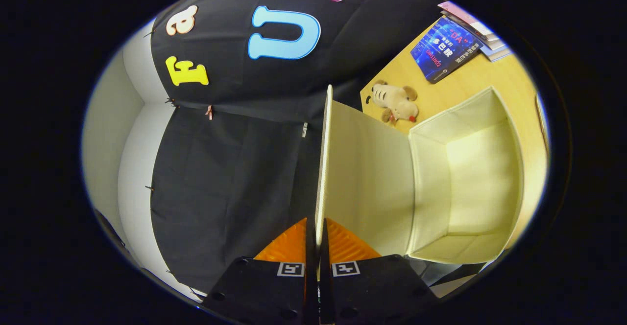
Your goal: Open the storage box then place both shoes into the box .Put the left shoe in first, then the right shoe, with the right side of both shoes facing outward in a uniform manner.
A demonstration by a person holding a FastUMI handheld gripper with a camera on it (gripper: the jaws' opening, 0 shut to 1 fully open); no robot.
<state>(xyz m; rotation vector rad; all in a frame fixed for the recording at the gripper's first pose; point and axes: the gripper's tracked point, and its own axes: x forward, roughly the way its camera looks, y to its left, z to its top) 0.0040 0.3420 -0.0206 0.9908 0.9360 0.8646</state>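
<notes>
My gripper [318,239] is shut on the edge of the storage box's lid [365,178], a thin cream panel clamped between both fingers. The lid is swung up and away from the cream fabric storage box [431,183], whose open inside [482,178] shows to the right of the fingers, with nothing in it. The view is rolled, so the wooden table [509,78] appears on the right side. I see no shoes in this view.
A small plush dog [397,102] lies on the table just beyond the box. A blue book [445,50] and a stack of other books [472,24] lie farther off. The booth's black cloth wall [235,168] hangs left of the lid.
</notes>
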